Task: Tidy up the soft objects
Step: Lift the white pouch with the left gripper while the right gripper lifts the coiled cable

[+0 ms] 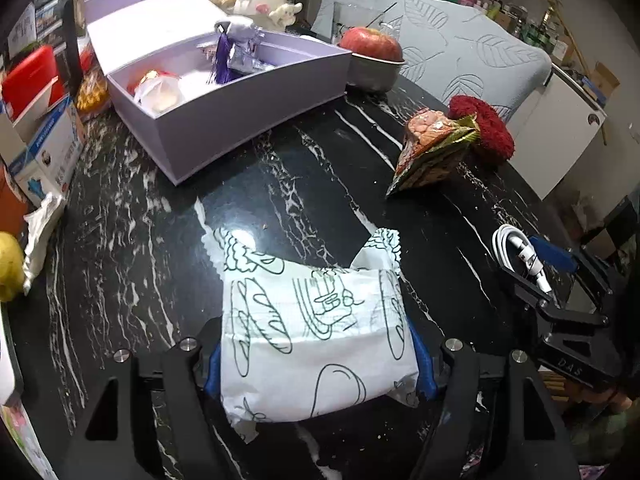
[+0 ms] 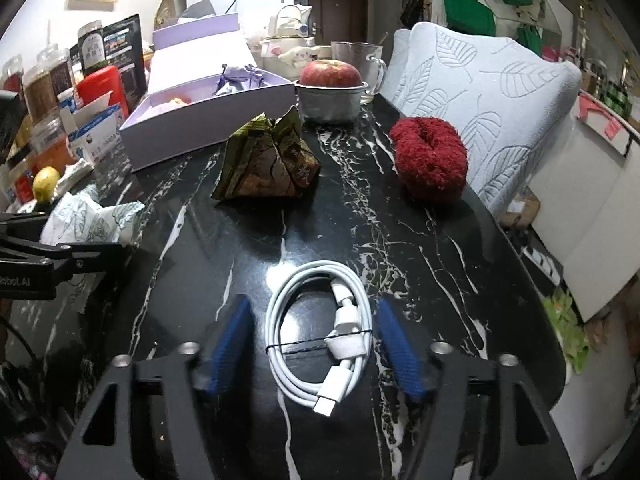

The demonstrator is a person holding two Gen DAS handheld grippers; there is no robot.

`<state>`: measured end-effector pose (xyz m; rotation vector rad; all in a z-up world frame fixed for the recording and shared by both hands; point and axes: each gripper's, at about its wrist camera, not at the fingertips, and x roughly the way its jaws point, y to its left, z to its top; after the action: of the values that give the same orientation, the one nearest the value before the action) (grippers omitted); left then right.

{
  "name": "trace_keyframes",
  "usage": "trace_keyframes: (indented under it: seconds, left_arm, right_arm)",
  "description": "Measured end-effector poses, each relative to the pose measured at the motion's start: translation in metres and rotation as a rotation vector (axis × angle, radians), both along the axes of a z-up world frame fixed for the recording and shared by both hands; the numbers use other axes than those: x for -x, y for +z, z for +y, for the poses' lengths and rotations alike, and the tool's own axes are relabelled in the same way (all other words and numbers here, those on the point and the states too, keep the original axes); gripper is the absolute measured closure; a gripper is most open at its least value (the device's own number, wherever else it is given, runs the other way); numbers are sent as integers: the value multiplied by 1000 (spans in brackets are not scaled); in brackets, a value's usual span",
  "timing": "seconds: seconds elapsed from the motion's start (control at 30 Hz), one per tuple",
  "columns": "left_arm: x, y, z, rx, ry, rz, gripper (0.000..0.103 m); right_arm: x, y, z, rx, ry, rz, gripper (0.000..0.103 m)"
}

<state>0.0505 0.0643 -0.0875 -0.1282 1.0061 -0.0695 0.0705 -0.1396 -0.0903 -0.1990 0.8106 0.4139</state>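
Gripping now: my left gripper (image 1: 318, 364) pinches a white printed packet (image 1: 316, 332), blue pads pressed into both its sides, low over the black marble table (image 1: 132, 240).
Right side: my right gripper (image 2: 314, 344) stands half-wide around a coiled white cable (image 2: 320, 336); I see a gap between each pad and the coil, so nothing is held there.
Risk, packet: it is puffy and slick, and only its near end sits between my pads; I judge it could squirt forward or tear at the crimped edge if I squeeze harder.
Risk, cable: the coil is held only by a thin black tie; closing off-centre could push it aside or catch one loop and let the rest dangle.
Risk, crowding: in the left view my right gripper sits near, so swinging both towards the lilac box (image 1: 224, 120) together could make them collide.
Packet position: squarely between my left fingers, its far end lying forward on the table.
Cable position: flat on the table, centred between my right fingers, plug end nearest me.
Others waiting: a leaf-wrapped dumpling (image 2: 268, 160) and a red fluffy scrunchie (image 2: 430, 160) lie farther off, well apart from both grippers.
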Motion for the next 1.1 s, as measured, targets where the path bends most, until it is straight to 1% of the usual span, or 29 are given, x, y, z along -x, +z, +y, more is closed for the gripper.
trace_keyframes:
  seconds: [0.03,0.2,0.27,0.33,0.37,0.43,0.63,0.93,1.1]
  left_arm:
    - [0,-1,-1,-7,-5,-3,33]
    - [-2,-3,-7,-68,-21,-10,32]
    - [-3,-4,-8,-79,-22,-11,31]
    - [-3,-5,-9,-94,-25,-13,31]
    - [-4,-5,-11,-105,-26,-15,31]
    - [-3,-5,-12,-116,-28,-21,32]
    - [-1,-5,-11,-105,-30,-36,35]
    - [2,-2,-12,-60,-36,-29,35]
    - [6,1,-8,-54,-20,-34,35]
  right_arm:
    - [0,0,1,-3,-1,-1,30]
    - [1,-1,1,-8,-2,-11,31]
    - [1,-1,0,-8,-8,-19,38]
    - [1,-1,-2,-8,-20,-25,49]
    - [1,-1,-3,-7,-22,-27,52]
    - [1,0,-4,-6,-14,-30,53]
    - [-1,1,-5,-10,2,-28,55]
    - [7,6,2,-33,34,-28,55]
    - [8,8,5,-65,52,-16,55]
